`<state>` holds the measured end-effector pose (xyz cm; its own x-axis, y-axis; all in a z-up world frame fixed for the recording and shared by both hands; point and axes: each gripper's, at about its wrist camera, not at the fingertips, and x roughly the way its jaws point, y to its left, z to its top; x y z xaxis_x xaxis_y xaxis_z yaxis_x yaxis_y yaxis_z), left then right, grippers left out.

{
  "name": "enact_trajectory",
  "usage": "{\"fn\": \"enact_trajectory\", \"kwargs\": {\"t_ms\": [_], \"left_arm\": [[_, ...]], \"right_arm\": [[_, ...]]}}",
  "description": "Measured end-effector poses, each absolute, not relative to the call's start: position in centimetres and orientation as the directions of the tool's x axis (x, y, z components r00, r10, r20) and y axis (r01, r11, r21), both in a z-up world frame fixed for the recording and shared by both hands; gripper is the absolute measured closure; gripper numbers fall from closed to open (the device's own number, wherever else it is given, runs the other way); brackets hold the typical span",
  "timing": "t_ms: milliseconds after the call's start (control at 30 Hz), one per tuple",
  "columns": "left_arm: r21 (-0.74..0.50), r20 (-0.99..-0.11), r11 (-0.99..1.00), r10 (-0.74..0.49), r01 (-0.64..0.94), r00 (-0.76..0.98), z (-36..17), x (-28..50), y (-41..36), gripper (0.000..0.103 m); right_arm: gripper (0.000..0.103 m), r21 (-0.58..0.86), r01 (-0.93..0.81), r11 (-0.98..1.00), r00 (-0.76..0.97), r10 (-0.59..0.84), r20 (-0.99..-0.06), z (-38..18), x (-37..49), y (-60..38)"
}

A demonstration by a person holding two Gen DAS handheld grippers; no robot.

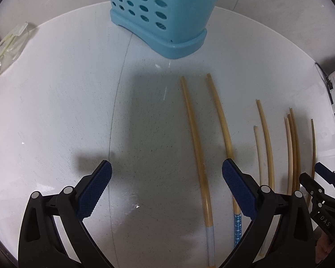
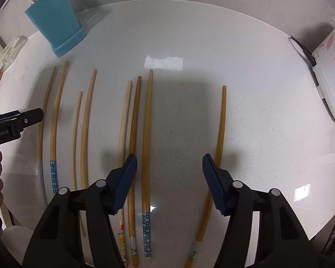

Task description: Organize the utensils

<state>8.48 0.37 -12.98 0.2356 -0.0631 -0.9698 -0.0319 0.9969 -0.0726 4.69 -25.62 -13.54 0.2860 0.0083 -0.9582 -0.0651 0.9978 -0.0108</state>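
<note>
Several wooden chopsticks lie side by side on the white table. In the left wrist view my left gripper (image 1: 166, 169) is open and empty, low over the table, with one chopstick (image 1: 197, 151) between its fingers and a blue-dotted one (image 1: 225, 134) under its right finger. The blue perforated utensil holder (image 1: 154, 15) stands ahead. In the right wrist view my right gripper (image 2: 169, 164) is open and empty above a blue-dotted chopstick (image 2: 146, 138); a lone chopstick (image 2: 220, 129) lies by its right finger. The holder (image 2: 55, 24) holds spoons at far left. The left gripper (image 2: 17, 120) shows at the left edge.
A white appliance with pink flowers (image 2: 330, 71) and its cable sit at the right table edge. Clear plastic packaging (image 1: 9, 44) lies at the left edge. The right gripper (image 1: 323, 192) shows at the lower right of the left wrist view.
</note>
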Motion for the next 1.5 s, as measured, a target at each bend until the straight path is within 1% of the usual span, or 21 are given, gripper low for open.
{"fn": "enact_trajectory", "kwargs": {"t_ms": [200, 267, 367, 433, 533, 633, 733, 800, 833, 900, 933, 1000, 1033, 1133, 1200, 1500], "left_arm": [[-0.034, -0.975, 0.999, -0.028, -0.022, 0.222, -13.5, 8.4, -0.1, 0.007], [-0.001, -0.977, 1.000, 0.000, -0.008, 0.215, -13.8, 8.3, -0.6, 0.007], [0.014, -0.977, 1.000, 0.014, 0.000, 0.215, -14.0, 8.2, -1.0, 0.007], [0.014, -0.977, 1.000, 0.014, -0.001, 0.212, -14.0, 8.2, -1.1, 0.007], [0.014, -0.977, 1.000, 0.013, 0.003, 0.212, -13.9, 8.2, -1.5, 0.012], [0.020, -0.977, 1.000, 0.015, 0.023, 0.213, -13.6, 8.3, -2.6, 0.018], [0.019, -0.978, 0.999, 0.012, 0.033, 0.206, -13.2, 8.1, -2.9, 0.031], [0.021, -0.977, 0.999, 0.011, 0.044, 0.214, -12.9, 8.1, -3.2, 0.045], [0.022, -0.976, 0.999, 0.011, 0.046, 0.216, -12.6, 8.3, -4.0, 0.049], [0.024, -0.976, 0.998, 0.013, 0.050, 0.219, -12.4, 8.3, -4.2, 0.066], [0.026, -0.975, 0.998, 0.014, 0.053, 0.220, -12.2, 8.3, -4.1, 0.070], [0.031, -0.975, 0.998, 0.017, 0.059, 0.223, -12.1, 8.4, -4.4, 0.082], [0.033, -0.975, 0.998, 0.019, 0.061, 0.224, -12.3, 8.5, -4.1, 0.085], [0.033, -0.975, 0.997, 0.018, 0.063, 0.220, -12.1, 8.6, -4.7, 0.090], [0.028, -0.975, 0.998, 0.014, 0.063, 0.221, -12.1, 8.6, -4.3, 0.096], [-0.015, -0.972, 0.998, -0.028, 0.055, 0.235, -12.2, 8.4, -2.8, 0.097]], "right_arm": [[0.058, -0.008, -0.079, 0.997, 0.253, 0.012, -0.967, -14.3, 4.9, -25.3], [0.059, -0.007, -0.083, 0.997, 0.251, 0.014, -0.968, -14.3, 4.7, -25.0], [0.060, -0.006, -0.084, 0.996, 0.248, 0.015, -0.969, -14.2, 4.8, -25.0], [0.064, 0.004, -0.087, 0.996, 0.243, 0.026, -0.970, -14.2, 5.0, -25.0], [0.068, 0.013, -0.086, 0.996, 0.237, 0.034, -0.971, -14.1, 5.0, -24.8], [0.072, 0.014, -0.083, 0.996, 0.233, 0.033, -0.972, -14.0, 5.0, -24.7], [0.078, 0.014, -0.081, 0.997, 0.227, 0.032, -0.973, -13.8, 5.3, -24.6], [0.081, 0.016, -0.081, 0.997, 0.220, 0.034, -0.975, -13.8, 5.3, -24.6], [0.083, 0.018, -0.080, 0.997, 0.217, 0.035, -0.976, -13.7, 5.3, -24.5], [0.086, 0.021, -0.074, 0.997, 0.210, 0.036, -0.977, -13.7, 5.4, -24.4], [0.089, 0.022, -0.073, 0.997, 0.208, 0.037, -0.977, -13.6, 5.8, -24.6], [0.092, 0.026, -0.066, 0.997, 0.203, 0.039, -0.978, -13.5, 5.9, -24.7], [0.093, 0.027, -0.065, 0.998, 0.202, 0.040, -0.979, -13.5, 6.0, -24.5], [0.096, 0.033, -0.058, 0.998, 0.200, 0.044, -0.979, -13.4, 5.9, -24.3], [0.096, 0.034, -0.058, 0.998, 0.201, 0.045, -0.978, -13.3, 6.0, -24.2], [0.097, 0.048, -0.048, 0.998, 0.215, 0.058, -0.975, -12.9, 6.0, -25.1]]}}
